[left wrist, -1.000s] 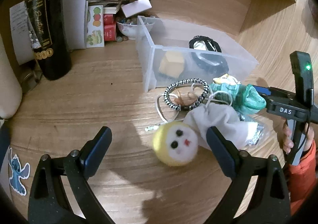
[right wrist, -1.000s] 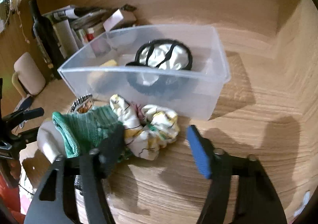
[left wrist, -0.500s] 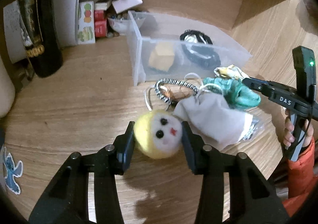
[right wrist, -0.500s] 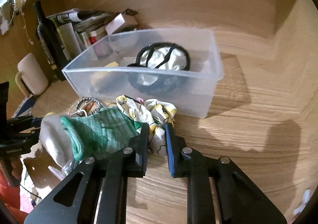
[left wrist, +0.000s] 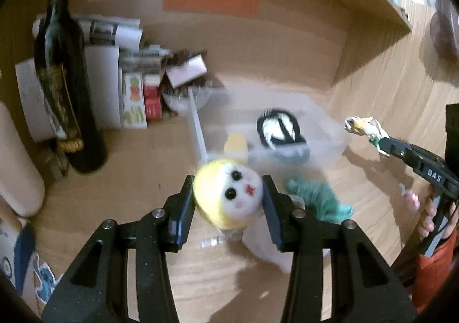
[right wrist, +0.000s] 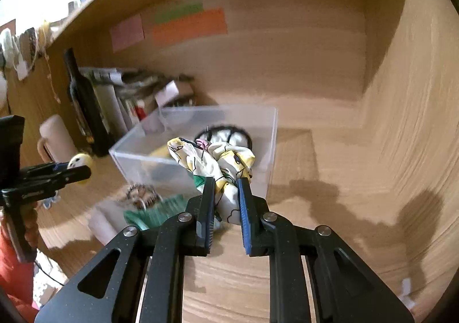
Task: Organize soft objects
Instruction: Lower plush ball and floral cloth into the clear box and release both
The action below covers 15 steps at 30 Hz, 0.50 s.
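My left gripper (left wrist: 228, 196) is shut on a yellow and white felt ball with a face (left wrist: 229, 196) and holds it above the desk, near the clear plastic bin (left wrist: 198, 128). My right gripper (right wrist: 225, 188) is shut on a white and yellow patterned cloth scrunchie (right wrist: 212, 159), lifted in front of the bin (right wrist: 269, 133). The right gripper with the scrunchie (left wrist: 363, 126) shows at the right of the left wrist view. A green knitted piece (left wrist: 318, 196) and a white pouch (right wrist: 100, 219) lie on the desk below. The bin holds a black-strapped white item (right wrist: 226, 135) and a yellow block (left wrist: 236, 145).
A dark wine bottle (left wrist: 63, 87) stands at the left with papers and small boxes (left wrist: 134, 93) behind it. A striped hair tie (right wrist: 140, 194) lies by the green piece. A wooden back wall with coloured notes (right wrist: 186, 24) and a side wall close the space.
Both grippers have lifted their loads off the desk: the left raised the felt ball, the right raised the scrunchie toward the bin. The green piece and pouch stayed on the desk.
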Tool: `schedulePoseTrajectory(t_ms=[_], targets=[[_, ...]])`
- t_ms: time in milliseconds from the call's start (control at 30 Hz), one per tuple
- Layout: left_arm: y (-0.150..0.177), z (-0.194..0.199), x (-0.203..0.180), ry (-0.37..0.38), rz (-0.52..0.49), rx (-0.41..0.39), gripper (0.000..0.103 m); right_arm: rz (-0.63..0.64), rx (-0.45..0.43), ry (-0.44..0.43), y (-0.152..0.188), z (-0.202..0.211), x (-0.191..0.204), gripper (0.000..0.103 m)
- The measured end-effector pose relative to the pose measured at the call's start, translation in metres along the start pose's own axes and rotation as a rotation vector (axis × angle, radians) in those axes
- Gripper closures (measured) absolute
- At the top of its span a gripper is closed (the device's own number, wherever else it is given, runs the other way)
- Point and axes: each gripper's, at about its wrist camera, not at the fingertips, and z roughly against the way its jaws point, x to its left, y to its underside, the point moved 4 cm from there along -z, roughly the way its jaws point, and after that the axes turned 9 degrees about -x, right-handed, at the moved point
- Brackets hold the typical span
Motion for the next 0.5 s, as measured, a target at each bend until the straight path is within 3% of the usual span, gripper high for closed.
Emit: schedulePoseTrajectory(t_ms=[233, 500], targets=[[-0.041, -0.008, -0.009, 0.021, -0.012, -0.071, 0.059, 0.015, -0.094, -0.005, -0.029, 0.004, 0.008, 0.089], [-0.059, -0.041, -0.033, 0.037, -0.051, -0.056, 0.059, 0.02, -0.107, -0.009, -0.044, -0.019, 0.011, 0.089]])
